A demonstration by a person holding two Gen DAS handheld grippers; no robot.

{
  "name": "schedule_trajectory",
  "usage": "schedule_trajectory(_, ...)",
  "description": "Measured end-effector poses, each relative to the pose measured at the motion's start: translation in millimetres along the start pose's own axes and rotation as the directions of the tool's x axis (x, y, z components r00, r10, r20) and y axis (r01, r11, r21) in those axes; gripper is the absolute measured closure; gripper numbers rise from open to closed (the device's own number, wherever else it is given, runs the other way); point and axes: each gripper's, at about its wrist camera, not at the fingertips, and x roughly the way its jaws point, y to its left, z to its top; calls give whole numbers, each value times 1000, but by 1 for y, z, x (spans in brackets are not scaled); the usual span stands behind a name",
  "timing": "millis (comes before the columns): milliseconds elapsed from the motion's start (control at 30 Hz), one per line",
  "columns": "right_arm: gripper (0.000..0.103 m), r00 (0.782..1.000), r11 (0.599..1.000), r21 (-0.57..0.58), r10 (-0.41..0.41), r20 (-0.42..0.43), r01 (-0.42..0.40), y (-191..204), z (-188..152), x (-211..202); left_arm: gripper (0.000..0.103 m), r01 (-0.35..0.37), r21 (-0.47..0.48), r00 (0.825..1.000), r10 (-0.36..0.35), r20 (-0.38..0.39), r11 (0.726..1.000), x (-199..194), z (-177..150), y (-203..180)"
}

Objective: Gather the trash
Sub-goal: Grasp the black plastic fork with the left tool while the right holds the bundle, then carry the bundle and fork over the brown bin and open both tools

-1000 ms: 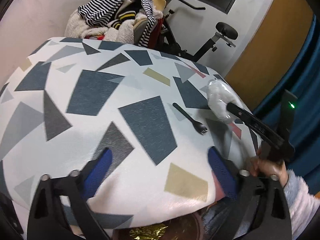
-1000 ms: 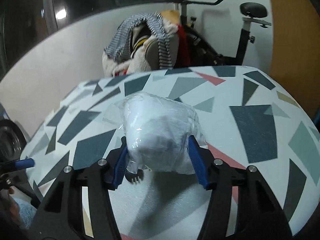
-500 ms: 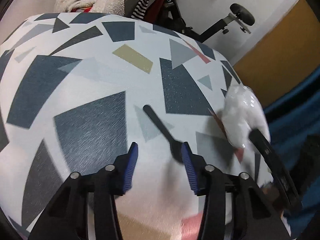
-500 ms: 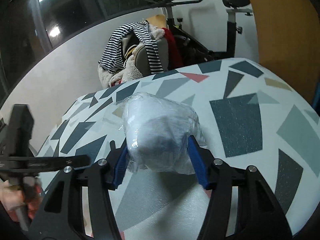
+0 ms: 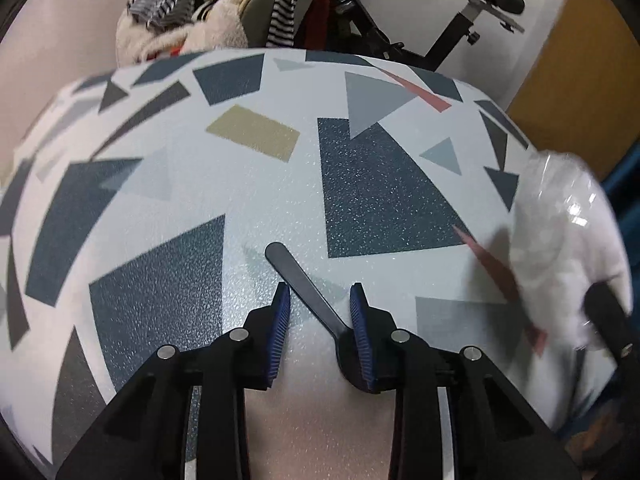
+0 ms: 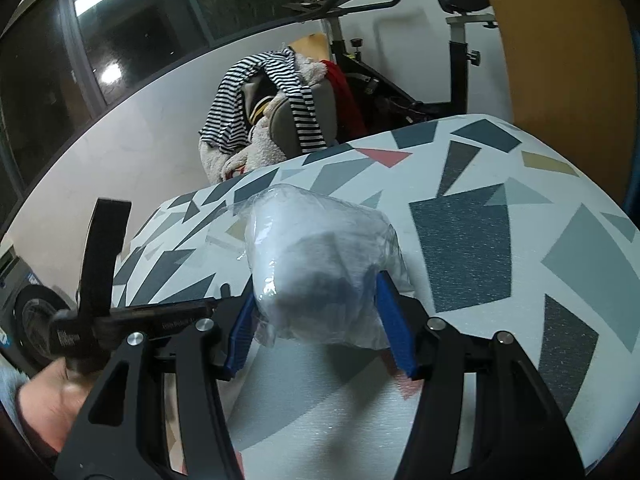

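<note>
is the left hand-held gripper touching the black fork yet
Touching: the left wrist view shows the black fork against one pad of the left hand-held gripper, with a gap to the other; its jaws have been closing.

Patterned table (image 5: 256, 184): black plastic fork (image 5: 304, 284) lying on top.

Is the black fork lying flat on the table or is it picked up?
Lying flat. The black fork rests on the patterned table between the left tool's closing blue pads, not lifted yet.
</note>
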Motion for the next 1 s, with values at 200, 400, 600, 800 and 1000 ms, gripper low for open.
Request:
schedule_trajectory(200, 45, 1000, 1000, 16, -3, 7, 3, -6, 0, -4, 77, -82, 56, 996, 81, 23, 995, 2, -2, -11)
schedule_trajectory(400, 45, 1000, 1000, -1, 4, 0, -4, -7, 0, -4, 94, 23, 4, 999, -23, 36, 1000, -8, -7, 8)
schedule_trajectory(600, 45, 1000, 999, -31, 24, -10, -24, -3, -2, 1, 94, 104, 20, 992, -105, 75, 994, -45, -24, 33)
schedule_trajectory(800, 45, 1000, 996, -85, 30, -7, -30, 12, -5, 2, 94, 138, 22, 984, -140, 111, 990, -95, -50, 61)
schedule_trajectory(1000, 45, 999, 987, -158, 42, -2, -41, 37, -12, -8, 94, 155, 47, 976, -160, 147, 987, -147, -86, 84)
